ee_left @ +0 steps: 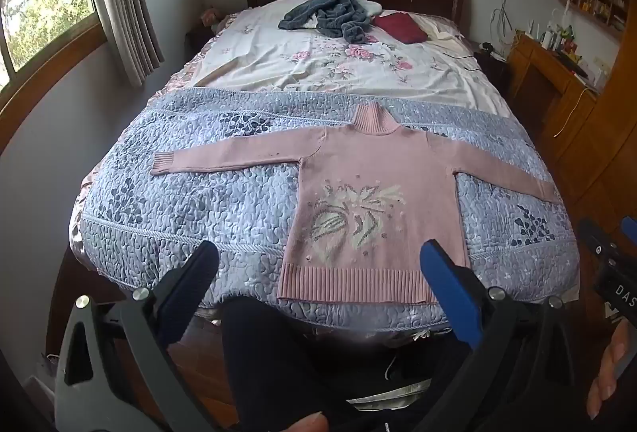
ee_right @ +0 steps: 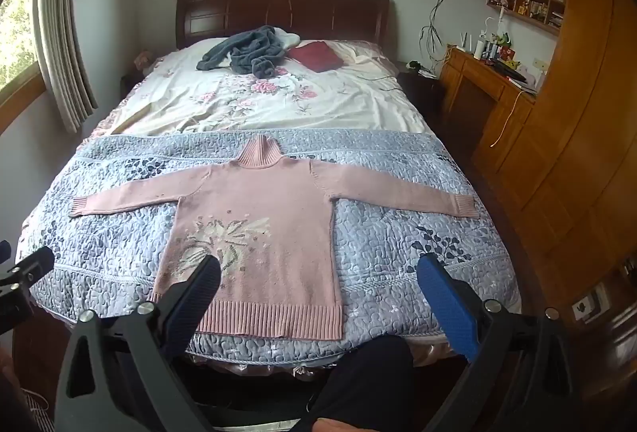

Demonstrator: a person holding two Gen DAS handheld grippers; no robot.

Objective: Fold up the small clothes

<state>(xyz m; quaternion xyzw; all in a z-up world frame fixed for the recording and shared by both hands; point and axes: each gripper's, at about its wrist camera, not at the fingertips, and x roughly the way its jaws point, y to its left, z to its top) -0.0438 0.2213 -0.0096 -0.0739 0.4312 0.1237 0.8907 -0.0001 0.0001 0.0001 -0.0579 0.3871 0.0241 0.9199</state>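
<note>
A pink turtleneck sweater [ee_left: 370,201] [ee_right: 270,233] with a pale flower pattern lies flat, front up, on a blue-grey quilt [ee_left: 191,201] [ee_right: 398,245], both sleeves spread out sideways and its ribbed hem near the foot of the bed. My left gripper [ee_left: 318,264] hovers open above the hem's left part, holding nothing. My right gripper [ee_right: 318,280] is also open and empty, held above the hem's right part. The right gripper [ee_left: 613,245] shows at the right edge of the left wrist view, and the left gripper [ee_right: 24,272] at the left edge of the right wrist view.
A grey-blue garment [ee_left: 330,14] [ee_right: 247,53] and a dark red cloth [ee_left: 398,28] [ee_right: 316,55] lie near the headboard on a floral sheet [ee_left: 318,61]. A wooden desk [ee_right: 489,89] and cabinets stand to the right. A person's dark-trousered leg [ee_right: 366,380] is at the bed's foot.
</note>
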